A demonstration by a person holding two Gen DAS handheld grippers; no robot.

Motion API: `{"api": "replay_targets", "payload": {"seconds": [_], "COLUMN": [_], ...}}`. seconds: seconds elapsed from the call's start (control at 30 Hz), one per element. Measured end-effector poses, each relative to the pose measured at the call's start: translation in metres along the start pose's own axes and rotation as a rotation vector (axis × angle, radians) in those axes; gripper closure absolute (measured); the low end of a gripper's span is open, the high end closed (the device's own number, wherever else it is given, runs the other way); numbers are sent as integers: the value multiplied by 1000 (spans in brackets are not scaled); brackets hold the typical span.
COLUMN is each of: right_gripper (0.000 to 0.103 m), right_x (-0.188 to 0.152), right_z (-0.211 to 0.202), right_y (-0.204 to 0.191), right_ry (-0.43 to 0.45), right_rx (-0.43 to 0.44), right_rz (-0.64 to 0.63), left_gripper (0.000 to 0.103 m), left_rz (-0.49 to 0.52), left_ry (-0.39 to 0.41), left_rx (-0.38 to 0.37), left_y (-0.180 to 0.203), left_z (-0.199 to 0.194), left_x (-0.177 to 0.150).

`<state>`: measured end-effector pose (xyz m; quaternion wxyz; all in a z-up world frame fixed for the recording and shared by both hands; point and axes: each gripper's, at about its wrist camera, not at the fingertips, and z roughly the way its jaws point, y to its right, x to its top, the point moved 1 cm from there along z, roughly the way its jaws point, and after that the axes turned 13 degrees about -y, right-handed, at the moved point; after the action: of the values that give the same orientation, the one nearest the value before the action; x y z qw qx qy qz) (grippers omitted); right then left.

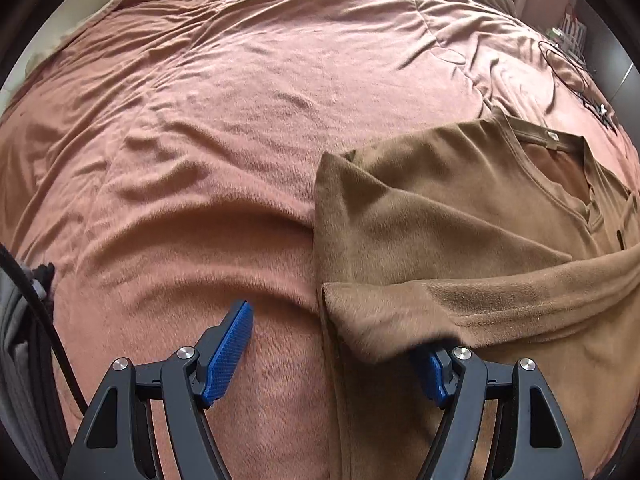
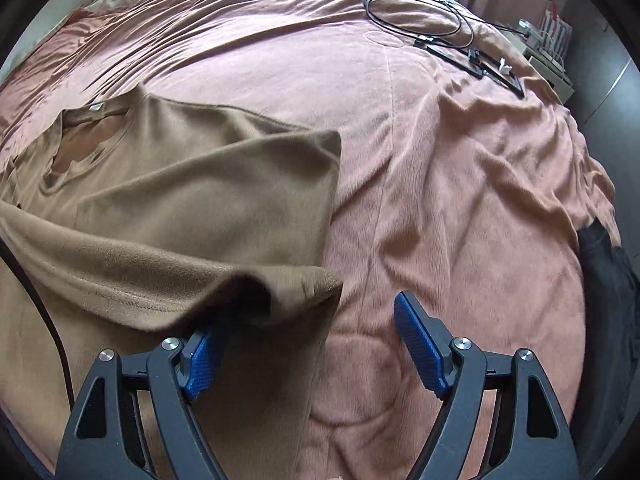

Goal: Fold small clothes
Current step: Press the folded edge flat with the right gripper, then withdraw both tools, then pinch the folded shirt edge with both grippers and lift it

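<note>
On pink blanket point(image 1: 200, 140): brown shirt point(image 1: 460, 220), hem draped over open tongs point(image 1: 340, 344).

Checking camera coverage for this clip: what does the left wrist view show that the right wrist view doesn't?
Only the left wrist view: grey clothing with a black strap at the lower left edge, and the shirt's left side. Only the right wrist view: a coiled cable, flat black devices, a dark cloth at the right edge, and the shirt's right side. Both: the brown shirt with its neckline, on the pink blanket, a folded-over edge draped on one of each open gripper's fingers, and the pale bedding at the top.
</note>
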<state>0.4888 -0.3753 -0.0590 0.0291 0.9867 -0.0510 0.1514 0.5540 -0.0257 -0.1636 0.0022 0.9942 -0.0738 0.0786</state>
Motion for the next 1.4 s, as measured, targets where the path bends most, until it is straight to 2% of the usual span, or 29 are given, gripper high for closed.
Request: {"api": "replay_targets", "payload": {"seconds": [0.17, 0.33, 0.43, 0.57, 0.63, 0.7, 0.73, 0.87, 0.93, 0.97, 1.0, 1.07, 1.17, 1.33, 1.4], "right_gripper": [25, 25, 25, 28, 42, 52, 56, 60, 63, 64, 66, 68, 71, 96, 99], "right_x": [20, 29, 27, 13, 6, 0, -2, -8, -7, -6, -3, 2, 11, 18, 15], "right_z": [5, -2, -11, -18, -16, -11, -8, 0, 2, 3, 1, 3, 6, 11, 9], "right_y": [7, 17, 25, 38, 42, 47, 49, 54, 58, 58, 56, 52, 48, 39, 37], "right_ry": [23, 74, 116, 145, 138, 122, 117, 110, 109, 110, 108, 100, 99, 101, 103], "right_rx": [3, -14, 35, 126, 154, 189, 199, 245, 266, 274, 273, 262, 270, 222, 201], "right_rz": [21, 96, 118, 121, 114, 111, 111, 104, 100, 91, 83, 75, 71, 62, 76], "left_gripper": [26, 26, 26, 27, 32, 43, 45, 46, 58, 70, 78, 80, 87, 94, 94], "left_rz": [-23, -84, -88, -56, -47, -47, -50, -53, -42, -40, -41, -50, -51, -34, -38], "left_ry": [29, 98, 146, 138, 125, 102, 97, 97, 87, 77, 67, 70, 83, 111, 128], "left_rx": [-2, 8, -26, -62, -69, -86, -112, -161, -168, -169, -174, -171, -168, -143, -140], "left_y": [-1, -10, -16, -18, -19, -20, -21, -17, -13, -11, -10, -9, -9, -4, -4], "left_z": [-2, -19, -36, -43, -39, -32, -28, -17, -9, -6, -3, -3, -7, -16, -21], "left_x": [22, 35, 34, 27, 23, 20, 19, 18, 19, 20, 21, 22, 21, 18, 16]}}
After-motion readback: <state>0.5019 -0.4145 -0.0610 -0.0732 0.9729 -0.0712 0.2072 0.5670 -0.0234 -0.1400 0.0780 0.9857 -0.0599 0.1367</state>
